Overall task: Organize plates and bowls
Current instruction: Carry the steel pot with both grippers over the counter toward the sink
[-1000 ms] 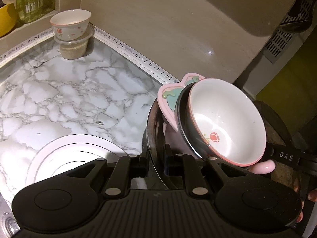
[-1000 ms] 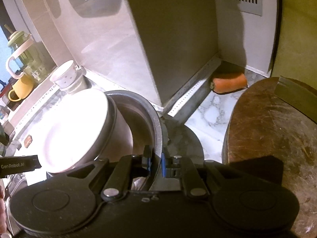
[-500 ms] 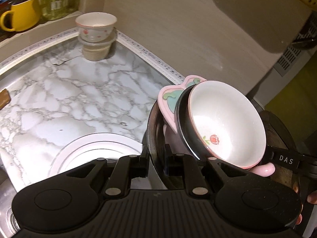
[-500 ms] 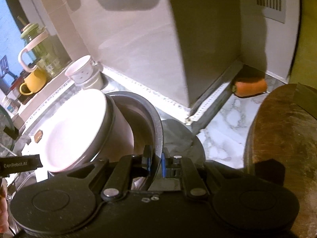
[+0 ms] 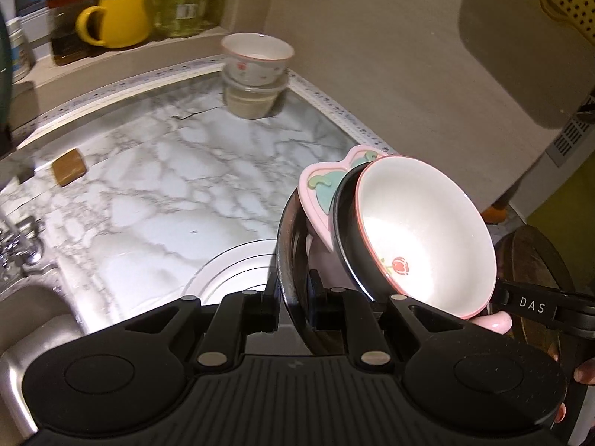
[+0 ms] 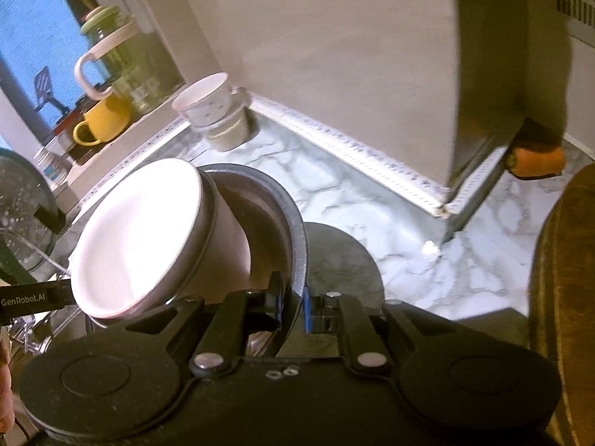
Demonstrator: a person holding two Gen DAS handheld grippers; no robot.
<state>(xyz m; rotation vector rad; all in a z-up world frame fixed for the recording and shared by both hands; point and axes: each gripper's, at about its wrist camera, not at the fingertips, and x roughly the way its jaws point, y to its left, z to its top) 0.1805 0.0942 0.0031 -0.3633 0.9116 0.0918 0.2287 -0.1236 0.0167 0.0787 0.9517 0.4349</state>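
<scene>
While both grippers are carrying the steel basin [image 5: 288,245] by opposite sides of its rim, the whole load is travelling across the marble table [image 5: 160,186] toward the stacked bowls [image 5: 256,74] in the far corner: over the last second that stack and the yellow mug [image 5: 119,18] on the sill behind it are sliding nearer and lower in the left wrist view, and the sink [image 5: 33,319] is coming into sight below. Judging by this, the basin is being relocated rather than set down yet. The left gripper [image 5: 293,304] is pinching the rim with its fingers closed on it, and the right gripper [image 6: 292,303] is clamping the opposite edge likewise. Inside the tilted basin, a tulip-printed bowl [image 5: 420,230] is nesting in a dark bowl [image 5: 344,223], with a pink heart-shaped dish [image 5: 316,193] leaning behind them. A white plate [image 5: 230,271] is lying on the table just below the basin, apart from it.
</scene>
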